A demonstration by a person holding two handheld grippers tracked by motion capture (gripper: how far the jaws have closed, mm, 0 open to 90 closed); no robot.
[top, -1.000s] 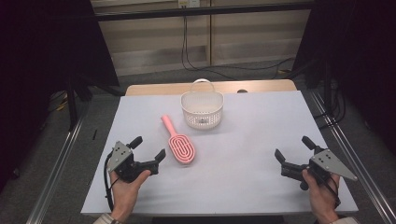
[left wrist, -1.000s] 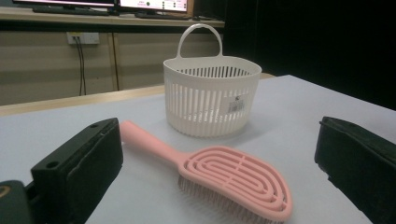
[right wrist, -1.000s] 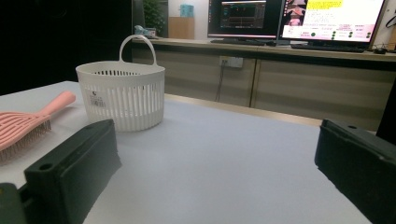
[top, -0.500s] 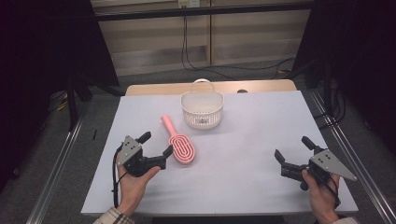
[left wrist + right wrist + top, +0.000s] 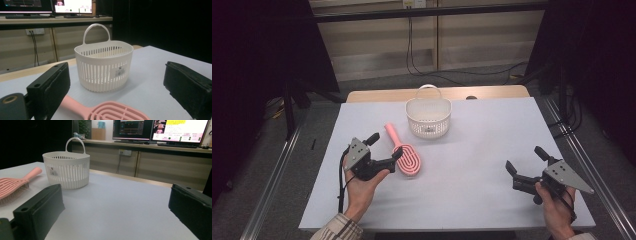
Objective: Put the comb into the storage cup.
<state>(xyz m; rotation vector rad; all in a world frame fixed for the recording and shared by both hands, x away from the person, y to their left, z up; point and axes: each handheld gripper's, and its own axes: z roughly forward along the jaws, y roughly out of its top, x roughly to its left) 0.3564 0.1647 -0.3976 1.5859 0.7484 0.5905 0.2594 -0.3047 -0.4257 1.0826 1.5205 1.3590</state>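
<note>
While we look down from the high view, our left gripper (image 5: 384, 148) sits with its jaws spread just beside the pink hairbrush (image 5: 403, 153), which lies flat on the white table (image 5: 472, 165), left of centre. It is a vented paddle brush with looping slots in its oval head and a plain handle pointing to the far left. Just beyond it stands a white slotted basket (image 5: 428, 117) with a loop handle. Our right gripper (image 5: 526, 165), jaws also wide apart, hovers well apart at the near right.

From the left gripper view, the hairbrush (image 5: 110, 112) lies low between the parted jaws, its slots clear, and the basket (image 5: 103, 66) shows a small label.

From the right gripper view, we see the hairbrush (image 5: 15, 185) side-on at far left, bristles facing down, with the basket (image 5: 66, 169) beyond.
</note>
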